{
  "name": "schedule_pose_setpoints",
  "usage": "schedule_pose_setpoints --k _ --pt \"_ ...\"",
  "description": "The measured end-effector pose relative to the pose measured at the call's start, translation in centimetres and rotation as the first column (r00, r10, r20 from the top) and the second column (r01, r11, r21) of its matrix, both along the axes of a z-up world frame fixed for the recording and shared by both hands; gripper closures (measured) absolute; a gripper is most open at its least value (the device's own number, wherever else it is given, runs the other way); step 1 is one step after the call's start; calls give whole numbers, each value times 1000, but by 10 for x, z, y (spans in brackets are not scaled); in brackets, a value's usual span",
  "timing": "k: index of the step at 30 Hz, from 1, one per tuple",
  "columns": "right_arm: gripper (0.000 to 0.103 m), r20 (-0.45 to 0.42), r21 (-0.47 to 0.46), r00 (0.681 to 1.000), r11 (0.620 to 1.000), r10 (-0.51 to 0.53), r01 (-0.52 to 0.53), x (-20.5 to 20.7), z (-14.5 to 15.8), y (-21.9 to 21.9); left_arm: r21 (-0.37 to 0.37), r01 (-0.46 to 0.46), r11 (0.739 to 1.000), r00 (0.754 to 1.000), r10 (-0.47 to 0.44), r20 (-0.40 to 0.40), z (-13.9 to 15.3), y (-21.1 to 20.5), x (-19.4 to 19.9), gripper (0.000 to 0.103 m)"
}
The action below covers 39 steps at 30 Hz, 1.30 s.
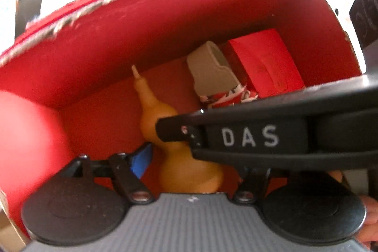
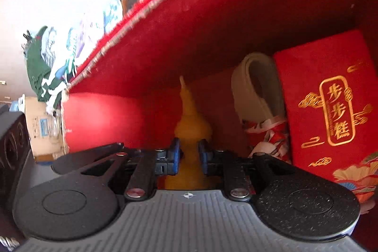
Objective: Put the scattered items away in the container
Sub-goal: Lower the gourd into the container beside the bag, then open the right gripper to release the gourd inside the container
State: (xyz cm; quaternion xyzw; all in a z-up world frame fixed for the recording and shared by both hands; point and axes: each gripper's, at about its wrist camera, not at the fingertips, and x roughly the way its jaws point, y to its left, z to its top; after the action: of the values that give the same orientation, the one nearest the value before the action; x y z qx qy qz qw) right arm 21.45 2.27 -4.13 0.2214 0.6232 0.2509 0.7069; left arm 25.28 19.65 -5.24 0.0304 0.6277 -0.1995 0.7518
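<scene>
Right wrist: gourd (image 2: 190, 134) between claw (image 2: 189, 157) pads.

A yellow gourd (image 1: 182, 157) lies inside the red container (image 1: 141, 39), the right tool (image 1: 170, 131) across it.

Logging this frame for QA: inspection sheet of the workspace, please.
Surface: red box floor; table outside washed out.
Job's things: yellow gourd inside the box; small red carton, grey shoe-like item and red-white patterned cloth at the far end.
Clutter: cardboard box and green-white fabric outside.
Grippers: right gripper with pads at the gourd's waist, appears clamped; left gripper open, one blue pad visible beside the gourd.
Cables: nothing seen.
Surroundings: bright, overexposed room.
</scene>
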Motion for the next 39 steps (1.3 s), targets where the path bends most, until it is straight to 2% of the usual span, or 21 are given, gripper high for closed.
schedule_pose_setpoints --k 3,7,13,18,21,25,29,39 --pt "80 34 36 999 999 -23 22 -4 3 -11 -4 6 1000 1000 -6 -20 -2 0 2 35" --pt "80 26 38 1000 999 -17 16 -4 2 -18 0 12 1000 998 -12 -69 -8 0 6 34" --pt "80 -3 34 1000 999 -23 23 -4 -3 -31 14 12 1000 998 -11 -60 -7 1 7 34" --pt "80 -3 37 997 997 -73 73 -5 -6 -49 79 11 997 1000 -10 -16 -2 -4 4 29" --pt "78 -1 32 996 995 -93 93 -6 -7 -60 89 6 996 1000 -5 -10 -1 -3 5 25" --pt "75 7 86 993 990 -115 114 -6 -7 -76 101 23 995 999 -25 21 4 -5 2 25" --pt "75 -3 123 991 984 -131 130 -6 -11 -92 154 65 986 995 -76 71 9 -14 -2 25" --pt "75 38 69 989 988 -140 137 -7 4 -106 193 47 980 989 -73 131 17 -14 -4 25"
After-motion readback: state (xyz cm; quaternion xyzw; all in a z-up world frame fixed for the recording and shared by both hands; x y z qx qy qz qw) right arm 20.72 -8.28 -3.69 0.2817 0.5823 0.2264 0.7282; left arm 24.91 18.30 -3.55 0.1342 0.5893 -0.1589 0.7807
